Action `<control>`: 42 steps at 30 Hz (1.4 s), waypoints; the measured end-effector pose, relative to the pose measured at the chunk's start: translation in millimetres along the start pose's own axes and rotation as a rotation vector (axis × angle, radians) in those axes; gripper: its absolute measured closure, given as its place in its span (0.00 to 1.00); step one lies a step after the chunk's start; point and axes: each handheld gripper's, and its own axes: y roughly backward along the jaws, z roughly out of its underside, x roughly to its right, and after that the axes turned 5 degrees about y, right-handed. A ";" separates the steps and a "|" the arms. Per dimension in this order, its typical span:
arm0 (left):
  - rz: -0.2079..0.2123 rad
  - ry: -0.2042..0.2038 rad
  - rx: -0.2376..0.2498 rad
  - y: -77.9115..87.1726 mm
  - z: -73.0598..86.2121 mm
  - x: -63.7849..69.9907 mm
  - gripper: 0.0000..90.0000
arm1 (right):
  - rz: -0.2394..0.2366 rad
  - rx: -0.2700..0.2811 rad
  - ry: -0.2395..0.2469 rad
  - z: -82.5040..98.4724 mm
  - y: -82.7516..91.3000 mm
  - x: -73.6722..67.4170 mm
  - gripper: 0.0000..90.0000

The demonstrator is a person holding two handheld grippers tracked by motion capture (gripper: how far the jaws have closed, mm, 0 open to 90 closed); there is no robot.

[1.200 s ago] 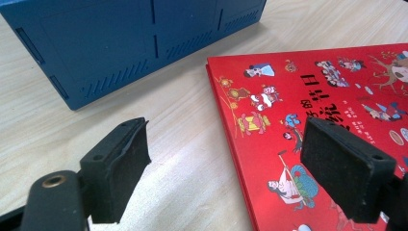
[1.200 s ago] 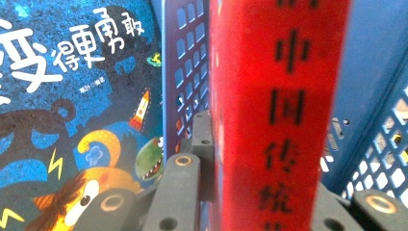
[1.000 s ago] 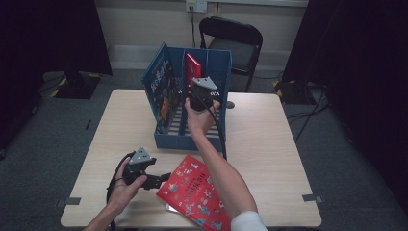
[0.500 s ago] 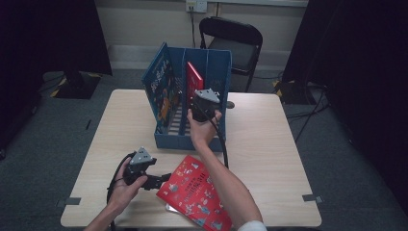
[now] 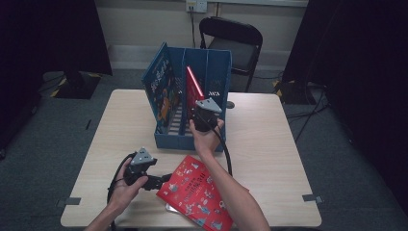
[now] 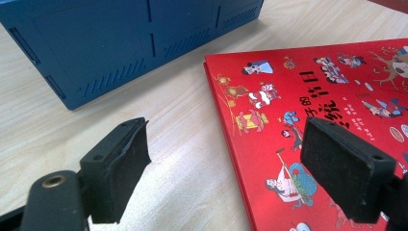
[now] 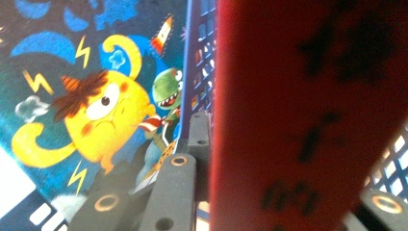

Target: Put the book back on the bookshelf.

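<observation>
Books are what we are handling at this pale wooden table (image 5: pixel 269 144). Our right gripper (image 5: pixel 204 114) is clamped on a thin red hardcover book (image 5: pixel 194 85), which stands tilted on edge in the middle slot of the blue plastic file rack (image 5: pixel 219 72) at the table's far side; in the right gripper view its red cover (image 7: pixel 308 115) sits tight between the jaws. A blue picture book with a yellow cartoon creature (image 5: pixel 161 86) leans in the rack's left slot. Our left gripper (image 5: pixel 159 182) rests low near the table's front edge, jaws wide apart and holding nothing, one jaw over the bare wood, the other over the edge of a large red illustrated book (image 6: pixel 308 110) lying flat on the table in front of the rack.
</observation>
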 end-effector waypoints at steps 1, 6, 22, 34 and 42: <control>0.000 0.001 -0.002 -0.2 0.0 0.1 0.19 | -0.009 0.001 0.011 0.8 0.9 -0.6 0.86; -0.001 -0.008 -0.005 -0.7 -0.2 0.5 0.19 | -0.035 0.006 0.040 5.4 4.9 -2.4 0.84; -0.006 -0.001 -0.006 -0.9 -0.3 -0.1 0.18 | -0.120 0.010 0.054 11.6 28.4 7.7 0.79; -0.005 -0.005 -0.015 -2.0 -0.9 0.8 0.18 | -0.184 -0.053 0.094 28.5 48.4 13.2 0.82; 0.003 0.001 -0.021 -3.6 0.0 0.5 0.18 | -0.179 -0.053 0.075 27.4 42.6 12.7 0.83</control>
